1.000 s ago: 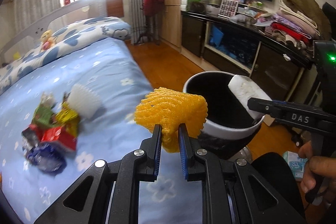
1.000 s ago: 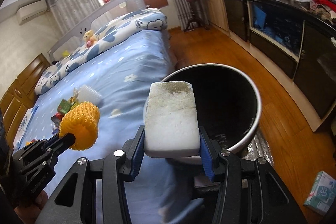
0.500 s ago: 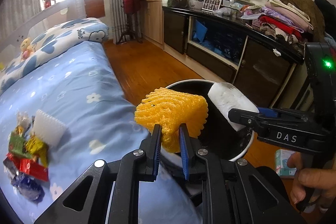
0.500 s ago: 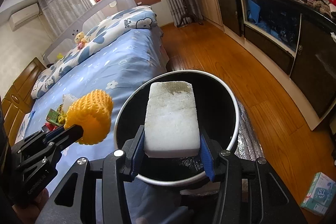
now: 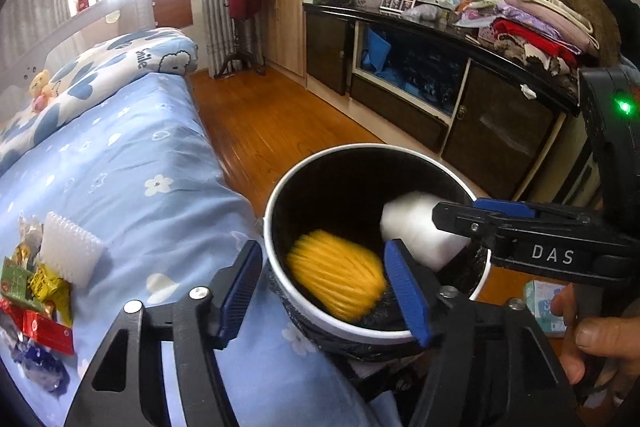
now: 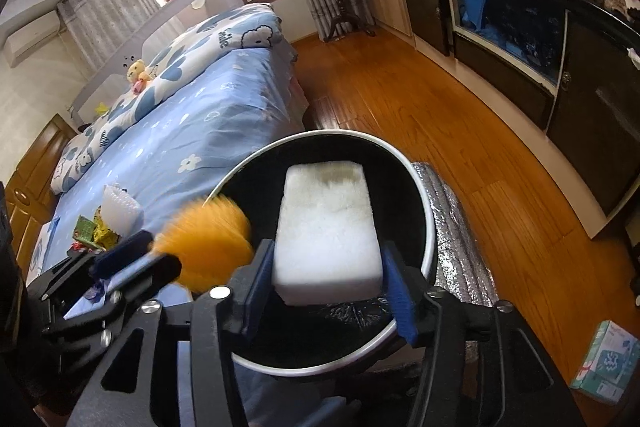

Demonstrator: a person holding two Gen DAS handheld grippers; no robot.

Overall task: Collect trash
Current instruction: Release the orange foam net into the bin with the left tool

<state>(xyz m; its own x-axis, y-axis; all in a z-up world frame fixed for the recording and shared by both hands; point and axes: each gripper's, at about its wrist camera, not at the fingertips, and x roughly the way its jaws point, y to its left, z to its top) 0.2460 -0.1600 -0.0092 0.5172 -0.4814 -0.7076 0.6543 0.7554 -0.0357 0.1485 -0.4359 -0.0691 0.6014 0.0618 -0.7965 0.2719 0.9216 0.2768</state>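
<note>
Left fingers: the left gripper has its jaws opening wide over the bin; nothing is gripped, and the yellow foam net shows as a blur between and just below the blue pads, apparently falling.
Right fingers: the right gripper is opening too; the white foam block sits between the pads, with a sliver of gap showing on each side, so the hold looks to be letting go.
Bin: the black bin, white-rimmed and lined with a black bag, stands on the floor hard against the edge of the bed; both pieces of trash are over its mouth.
Doing it well: judged from here, keep both grippers steady above the rim until each piece drops clear, then lift straight up so no pad drags a piece back out.
Risk: the white foam block is light and wide, and could snag on a pad or tip onto the rim nearest the right gripper.
Left to collect: a heap of sweet wrappers and a white foam net lie on the bed, well apart from the bin.
Holder: a hand grips the right tool at the frame edge.
</note>
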